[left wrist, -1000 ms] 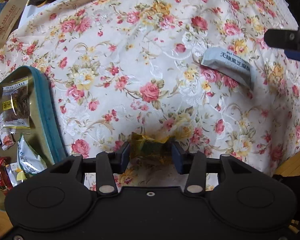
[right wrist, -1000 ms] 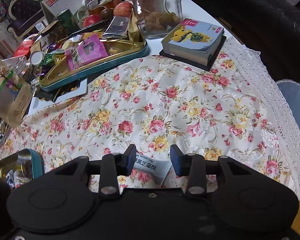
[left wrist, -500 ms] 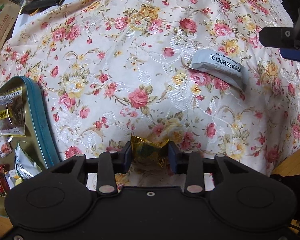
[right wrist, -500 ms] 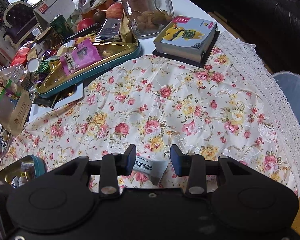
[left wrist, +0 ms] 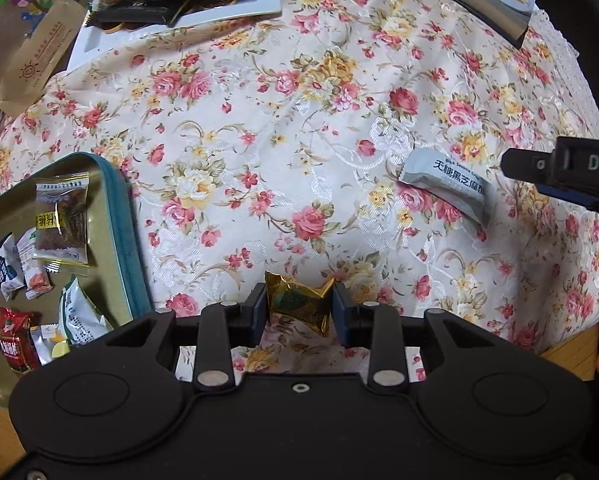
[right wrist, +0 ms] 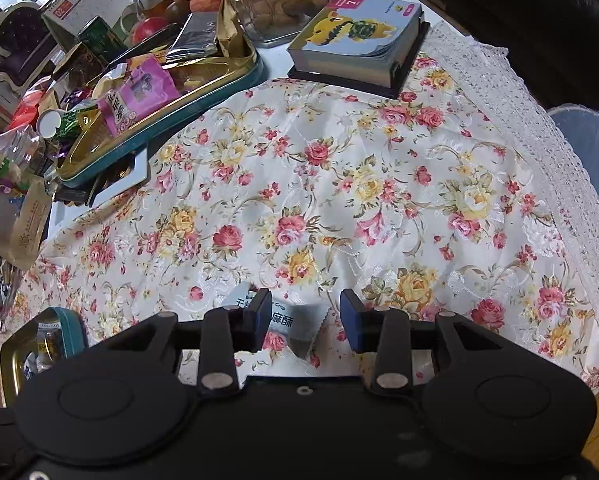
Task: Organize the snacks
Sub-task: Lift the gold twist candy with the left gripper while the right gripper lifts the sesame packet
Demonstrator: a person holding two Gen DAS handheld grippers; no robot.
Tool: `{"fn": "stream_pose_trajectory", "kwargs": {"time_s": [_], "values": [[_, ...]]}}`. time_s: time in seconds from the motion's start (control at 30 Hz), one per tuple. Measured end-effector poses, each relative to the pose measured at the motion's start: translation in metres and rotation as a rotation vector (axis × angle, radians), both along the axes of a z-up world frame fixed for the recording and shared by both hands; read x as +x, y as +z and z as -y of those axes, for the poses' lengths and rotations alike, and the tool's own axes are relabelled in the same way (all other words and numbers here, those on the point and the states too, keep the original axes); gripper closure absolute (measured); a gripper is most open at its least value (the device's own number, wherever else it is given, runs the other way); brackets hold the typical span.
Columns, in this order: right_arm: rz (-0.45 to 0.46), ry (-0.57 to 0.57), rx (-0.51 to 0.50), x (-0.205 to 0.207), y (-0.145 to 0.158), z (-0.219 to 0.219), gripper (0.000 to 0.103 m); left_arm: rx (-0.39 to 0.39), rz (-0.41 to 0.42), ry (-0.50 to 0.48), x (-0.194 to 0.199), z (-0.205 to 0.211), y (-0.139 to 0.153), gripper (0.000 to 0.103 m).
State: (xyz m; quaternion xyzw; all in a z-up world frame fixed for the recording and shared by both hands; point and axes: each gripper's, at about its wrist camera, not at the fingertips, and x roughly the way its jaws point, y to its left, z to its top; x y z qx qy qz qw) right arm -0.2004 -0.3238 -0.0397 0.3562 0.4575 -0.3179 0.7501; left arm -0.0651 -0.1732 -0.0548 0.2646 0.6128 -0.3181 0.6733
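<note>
1. Snacks are the business here, and most already sit in the gold tin with the teal rim (left wrist: pixel 125 240) at the left edge of the flowered tablecloth (left wrist: pixel 299 128). A second, fuller tin (right wrist: pixel 171 120) stands far off among clutter, beside a picture book (right wrist: pixel 359 36).

2. On the cloth to the right lies a grey sesame-crisp packet (left wrist: pixel 445 184), flat and loose. The right gripper (right wrist: pixel 305 318) hovers over it with jaws partly apart, one pad above the packet's end, neither pressing on it that I can see.

3. Nearest, the left gripper (left wrist: pixel 299 308) points straight down and has just been closing its jaws; they now pinch a crinkled gold-wrapped candy (left wrist: pixel 299 304) clear of the cloth, near the teal rim.

4. Risks, as I judge them: the foil is slick and gripped only by its sides, so a quick swing toward the tin could let it slip. The raised rim could knock it loose if the carry is too low. On the right, closing off-centre would only nudge the packet or bunch up the cloth.
</note>
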Motion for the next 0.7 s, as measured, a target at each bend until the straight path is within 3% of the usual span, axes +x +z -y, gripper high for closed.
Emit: {"fn": "stream_pose_trajectory", "kwargs": {"time_s": [0.2,0.47,0.7], "values": [[0.046,0.084,-0.003,0.014,0.000,-0.010,0.062,-0.019,-0.019,0.025,-0.002,-0.006,0.007,0.061],[-0.011,0.228,-0.093,0.033,-0.015,-0.028,0.059,-0.038,-0.044,0.071,0.008,-0.015,0.013,0.061],[-0.043,0.249,-0.110,0.037,-0.028,-0.032,0.052,-0.053,-0.050,0.091,0.014,-0.024,0.020,0.061]]}}
